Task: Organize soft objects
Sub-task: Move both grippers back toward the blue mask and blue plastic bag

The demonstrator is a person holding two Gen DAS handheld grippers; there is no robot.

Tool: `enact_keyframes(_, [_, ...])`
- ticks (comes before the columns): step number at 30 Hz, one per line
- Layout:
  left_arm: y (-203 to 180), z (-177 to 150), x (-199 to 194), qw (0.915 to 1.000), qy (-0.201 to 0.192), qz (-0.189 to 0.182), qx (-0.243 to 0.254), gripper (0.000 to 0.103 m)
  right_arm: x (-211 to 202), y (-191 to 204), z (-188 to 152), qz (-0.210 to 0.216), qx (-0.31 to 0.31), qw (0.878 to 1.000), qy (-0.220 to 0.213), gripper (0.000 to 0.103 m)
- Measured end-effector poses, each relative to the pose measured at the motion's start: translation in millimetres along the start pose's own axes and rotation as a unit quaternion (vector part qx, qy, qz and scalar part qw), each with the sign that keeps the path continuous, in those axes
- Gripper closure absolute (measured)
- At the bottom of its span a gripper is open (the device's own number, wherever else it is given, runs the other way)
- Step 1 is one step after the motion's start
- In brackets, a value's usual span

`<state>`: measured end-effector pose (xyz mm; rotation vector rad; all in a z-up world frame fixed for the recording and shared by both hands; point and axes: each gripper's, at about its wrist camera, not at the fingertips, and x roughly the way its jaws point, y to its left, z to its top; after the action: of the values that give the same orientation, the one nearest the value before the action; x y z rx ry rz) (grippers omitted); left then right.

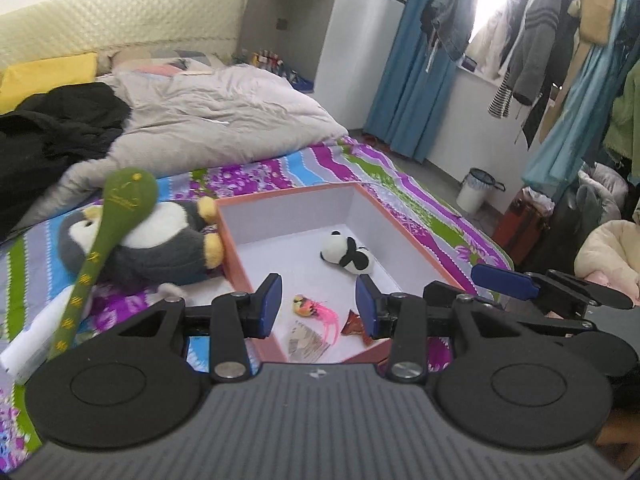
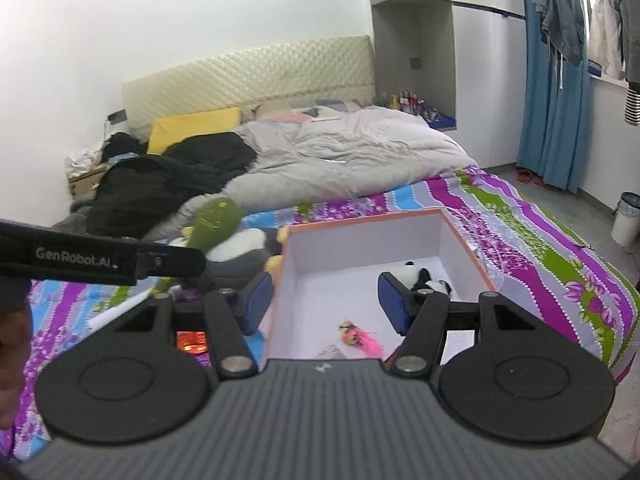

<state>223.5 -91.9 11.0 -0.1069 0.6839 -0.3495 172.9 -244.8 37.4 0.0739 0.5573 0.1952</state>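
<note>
Both tongs, left [image 1: 318,306] and right [image 2: 326,304], gape empty over the box [image 1: 362,202] holding a panda plush [image 1: 347,255].

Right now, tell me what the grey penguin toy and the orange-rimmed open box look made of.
Grey penguin toy: likely plush fabric, its surface fuzzy and matte. Orange-rimmed open box: probably stiff cardboard, with thin flat walls, sharp corners and a smooth white lining.

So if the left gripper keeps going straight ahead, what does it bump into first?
Probably the little pink toy lying on the box floor, right between the open left gripper fingers; depth is hard to judge.
</note>
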Motion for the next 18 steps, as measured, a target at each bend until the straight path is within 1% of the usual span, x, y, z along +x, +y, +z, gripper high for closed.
enact_keyframes(4, [11,-16,-29,0.9999,-0.008,0.009,-0.011,0.056,-13,16,-9,0.016,-0.004,1.0,-0.007,0.042])
enact_keyframes(8, [22,-35,-52,0.9994,-0.012,0.026,-0.019,0.056,-21,30,-21,0.03,-0.004,1.0,-0.006,0.042])
enact_keyframes(14, [50,-65,-76,0.9975,-0.004,0.054,-0.046,0.056,-22,53,-41,0.053,-0.011,0.998,0.012,0.042])
enact_keyframes(18, [68,-85,-82,0.9953,0.003,0.068,-0.069,0.056,-21,68,-53,0.065,-0.016,0.997,0.027,0.042])
